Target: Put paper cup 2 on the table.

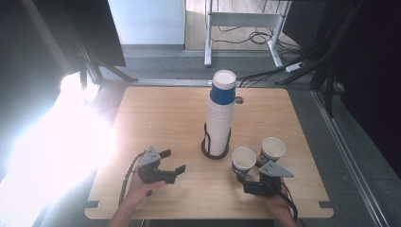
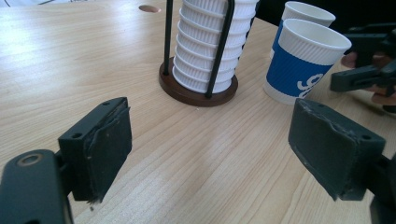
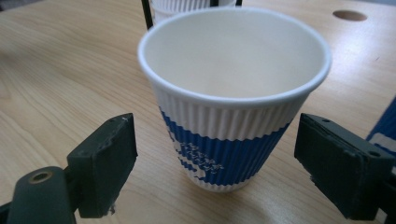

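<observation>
A tall stack of white ribbed paper cups (image 1: 221, 113), topped by a blue-banded one, stands in a black wire holder with a round brown base (image 1: 215, 152) at the table's middle. Two loose blue-and-white cups stand at the front right, the nearer cup (image 1: 243, 161) and the farther cup (image 1: 273, 149). My right gripper (image 1: 247, 174) is open, its jaws wide on either side of the nearer cup (image 3: 233, 93), pads clear of its wall. My left gripper (image 1: 174, 161) rests open and empty at the front left, facing the stack (image 2: 205, 46) and both cups (image 2: 306, 65).
The wooden table (image 1: 156, 118) has a small round hole (image 1: 239, 100) behind the stack and notches at its front corners. Strong glare lights the floor at left. A desk frame and cables lie beyond the far edge.
</observation>
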### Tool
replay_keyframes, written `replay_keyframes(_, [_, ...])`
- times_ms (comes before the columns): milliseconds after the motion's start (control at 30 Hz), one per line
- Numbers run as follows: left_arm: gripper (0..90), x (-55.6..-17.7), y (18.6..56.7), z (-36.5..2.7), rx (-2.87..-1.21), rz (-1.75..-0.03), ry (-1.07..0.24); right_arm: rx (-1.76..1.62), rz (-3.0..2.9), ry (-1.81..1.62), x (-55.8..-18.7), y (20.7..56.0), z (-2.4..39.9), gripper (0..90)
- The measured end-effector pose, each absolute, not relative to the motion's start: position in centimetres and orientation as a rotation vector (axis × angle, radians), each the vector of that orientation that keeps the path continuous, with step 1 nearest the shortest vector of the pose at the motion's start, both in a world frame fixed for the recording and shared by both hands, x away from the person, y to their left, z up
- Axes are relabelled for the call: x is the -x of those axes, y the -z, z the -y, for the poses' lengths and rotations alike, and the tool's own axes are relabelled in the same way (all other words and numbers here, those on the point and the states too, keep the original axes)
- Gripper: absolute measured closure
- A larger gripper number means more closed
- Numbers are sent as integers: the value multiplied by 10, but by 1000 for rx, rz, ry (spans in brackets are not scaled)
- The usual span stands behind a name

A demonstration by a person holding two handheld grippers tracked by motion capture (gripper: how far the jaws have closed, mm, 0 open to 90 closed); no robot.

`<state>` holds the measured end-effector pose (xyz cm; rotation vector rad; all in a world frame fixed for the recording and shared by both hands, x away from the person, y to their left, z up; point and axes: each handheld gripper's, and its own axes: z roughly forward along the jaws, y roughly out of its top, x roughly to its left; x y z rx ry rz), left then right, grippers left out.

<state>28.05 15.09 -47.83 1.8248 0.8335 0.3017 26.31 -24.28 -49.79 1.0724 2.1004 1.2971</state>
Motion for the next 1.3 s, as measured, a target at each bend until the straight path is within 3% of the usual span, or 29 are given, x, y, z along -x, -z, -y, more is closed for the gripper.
replay_keyframes(333, [137,-275,473,-146,-1836,-805,-327,-1032,-2013,-1400,-241,468,256,152])
replay_keyframes(500, [137,-269,469,-139,-1853,-774,-340,-940,-1977,-1521,-232,447,250,244])
replay_keyframes(600, [137,-266,467,-135,-1862,-758,-351,-877,-2012,-1562,-231,440,238,253])
replay_keyframes(967, [136,-257,462,-129,-1871,-718,-351,-738,-2190,-1570,-240,451,184,297])
replay_keyframes(1300, [137,-256,465,-127,-1884,-722,-355,-765,-2216,-1583,-242,460,181,303])
